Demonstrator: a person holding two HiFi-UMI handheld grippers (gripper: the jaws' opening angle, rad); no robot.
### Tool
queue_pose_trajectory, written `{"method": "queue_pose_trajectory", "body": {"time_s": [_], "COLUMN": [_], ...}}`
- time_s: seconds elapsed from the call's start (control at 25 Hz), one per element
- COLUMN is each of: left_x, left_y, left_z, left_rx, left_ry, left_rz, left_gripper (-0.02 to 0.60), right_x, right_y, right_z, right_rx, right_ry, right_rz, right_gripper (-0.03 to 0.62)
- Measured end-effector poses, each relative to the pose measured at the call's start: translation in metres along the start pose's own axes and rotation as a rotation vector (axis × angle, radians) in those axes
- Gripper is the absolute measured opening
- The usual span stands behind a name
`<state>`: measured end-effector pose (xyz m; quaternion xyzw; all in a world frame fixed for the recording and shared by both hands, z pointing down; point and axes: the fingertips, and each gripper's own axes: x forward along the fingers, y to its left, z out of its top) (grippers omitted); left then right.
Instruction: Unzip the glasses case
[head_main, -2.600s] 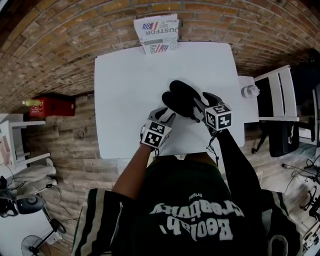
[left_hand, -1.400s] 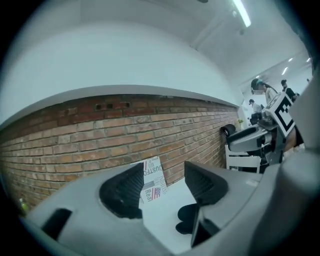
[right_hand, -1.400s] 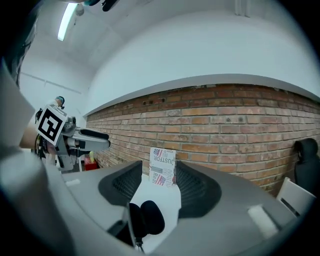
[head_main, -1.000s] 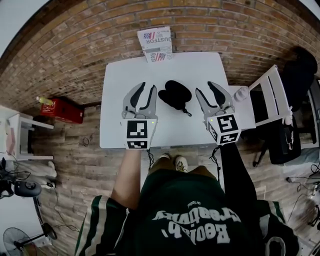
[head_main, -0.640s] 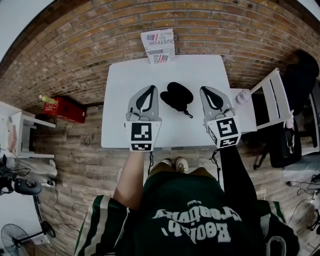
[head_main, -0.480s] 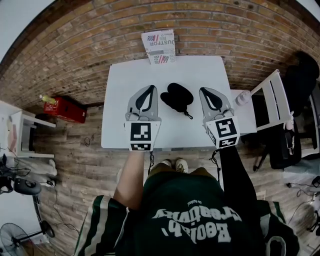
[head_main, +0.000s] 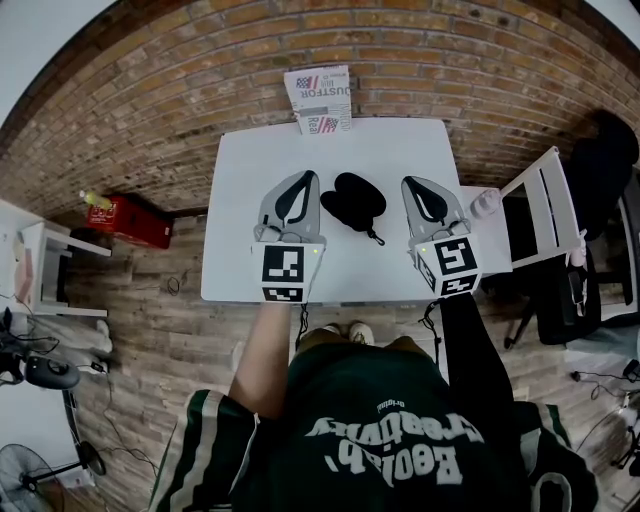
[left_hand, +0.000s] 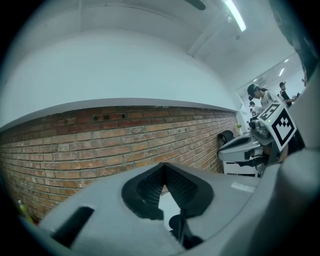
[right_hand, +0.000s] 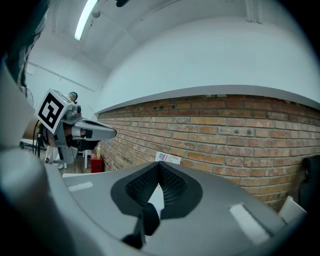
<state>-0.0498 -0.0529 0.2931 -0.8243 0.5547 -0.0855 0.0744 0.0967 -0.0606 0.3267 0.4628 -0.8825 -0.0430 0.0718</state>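
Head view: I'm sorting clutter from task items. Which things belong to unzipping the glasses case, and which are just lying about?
Job: glasses case; left hand-held gripper and right hand-held gripper, both shut and empty; white table.
Lying about: printed pack at the table's far edge; red box on the floor; white chair.

Matt black glasses case (head_main: 352, 197), smooth white table (head_main: 245, 170), rough brick wall (head_main: 140, 100), wood-plank floor (head_main: 150, 340)
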Motion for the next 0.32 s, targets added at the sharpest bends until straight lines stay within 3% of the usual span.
{"method": "queue_pose_trajectory", "body": {"time_s": [0.32], "left_x": [0.0073], "left_y": [-0.0015], "left_z": [0.0038], "left_rx": [-0.010], "left_ry": [-0.015], "left_rz": [-0.017], "left_gripper": [0.002], "right_x": [0.0026], "right_y": [0.0048], "right_z": [-0.0051], "right_rx": [0.008], "right_ry": [0.008], "right_rz": [0.012], "right_gripper": [0.012]}}
